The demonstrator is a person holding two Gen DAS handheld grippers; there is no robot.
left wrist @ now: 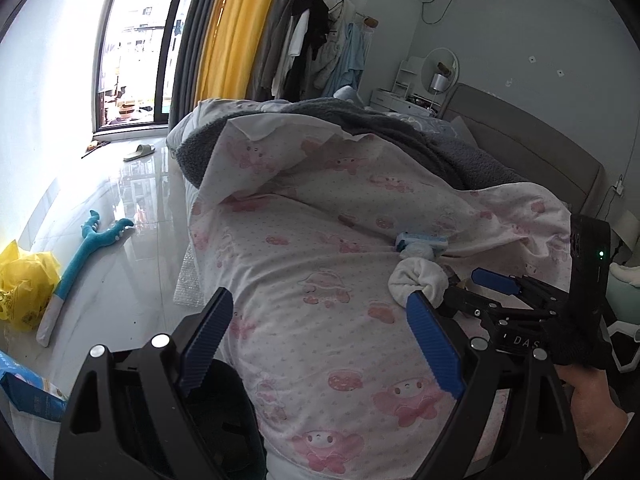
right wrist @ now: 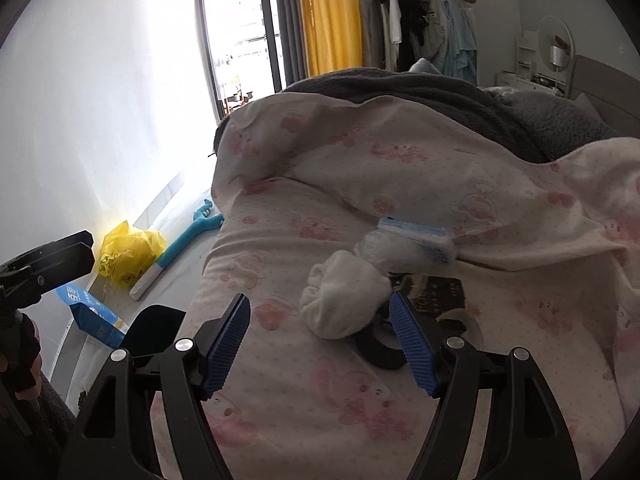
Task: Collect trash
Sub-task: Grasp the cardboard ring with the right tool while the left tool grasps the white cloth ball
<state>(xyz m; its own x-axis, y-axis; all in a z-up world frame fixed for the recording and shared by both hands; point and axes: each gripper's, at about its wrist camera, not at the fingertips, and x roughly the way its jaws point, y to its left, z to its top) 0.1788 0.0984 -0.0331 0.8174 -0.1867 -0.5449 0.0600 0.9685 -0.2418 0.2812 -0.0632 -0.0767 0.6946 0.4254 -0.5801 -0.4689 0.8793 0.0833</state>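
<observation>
Trash lies on a pink-patterned bedsheet (right wrist: 320,400): a white crumpled wad (right wrist: 344,300), a blue-and-white tissue pack (right wrist: 412,240), a black tape roll (right wrist: 380,350) and a dark flat packet (right wrist: 444,292). My right gripper (right wrist: 320,344) is open, its jaws either side of the white wad, just short of it. My left gripper (left wrist: 320,332) is open and empty above the sheet, left of the wad (left wrist: 418,280). The right gripper (left wrist: 496,284) shows in the left wrist view beside the wad. The tissue pack (left wrist: 422,242) lies behind it.
A grey blanket (left wrist: 400,128) covers the far bed. On the floor left of the bed lie a yellow plastic bag (right wrist: 128,252), a blue plush toy (right wrist: 180,244) and a blue box (right wrist: 96,316). Clothes hang on a rack (left wrist: 320,40). A headboard (left wrist: 540,160) is at right.
</observation>
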